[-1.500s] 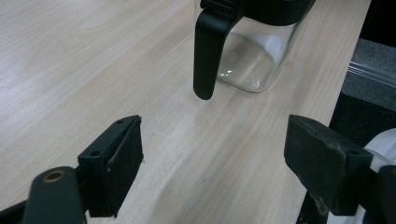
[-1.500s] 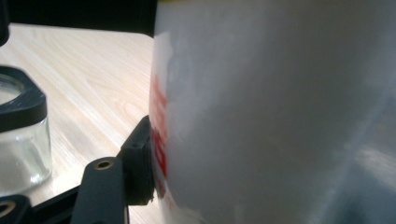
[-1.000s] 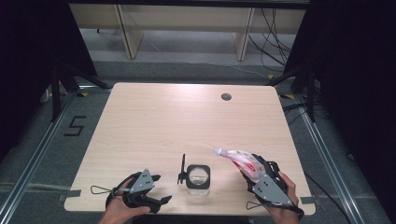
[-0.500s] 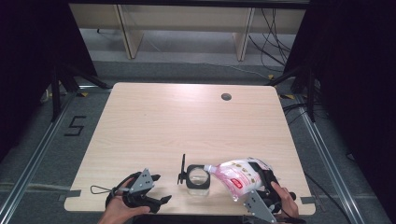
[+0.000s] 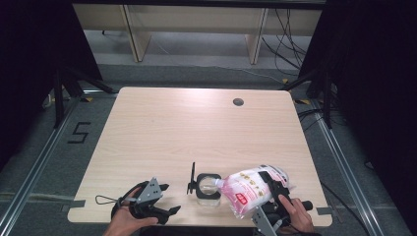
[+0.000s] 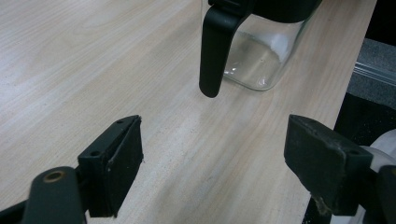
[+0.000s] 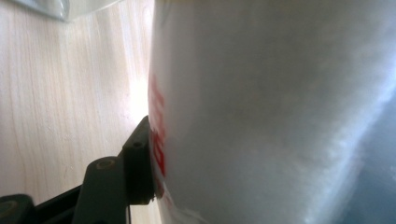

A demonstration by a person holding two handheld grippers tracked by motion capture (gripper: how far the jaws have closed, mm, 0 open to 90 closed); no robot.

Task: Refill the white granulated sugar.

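Observation:
A clear glass jar (image 5: 207, 193) with a black square rim stands near the table's front edge, a black lever (image 5: 192, 178) sticking out on its left. My right gripper (image 5: 269, 186) is shut on a white and pink plastic bag (image 5: 246, 191) with red print. The bag lies tilted, its narrow end at the jar's mouth. In the right gripper view the bag (image 7: 271, 107) presses against the left finger (image 7: 139, 161); the other finger is hidden. My left gripper (image 5: 169, 198) rests open left of the jar. In the left gripper view its jaws stand wide, with the jar (image 6: 259, 60) and lever (image 6: 214, 51) ahead.
The pale wooden table (image 5: 196, 132) has a round cable hole (image 5: 238, 102) at its back right. Dark floor and metal rails surround it, and shelving stands beyond the far edge. The table's front edge runs close to both hands.
My right gripper has sunk toward the front edge with the bag, which tipped over so its narrow end now points at the jar's mouth. The left gripper has kept still.

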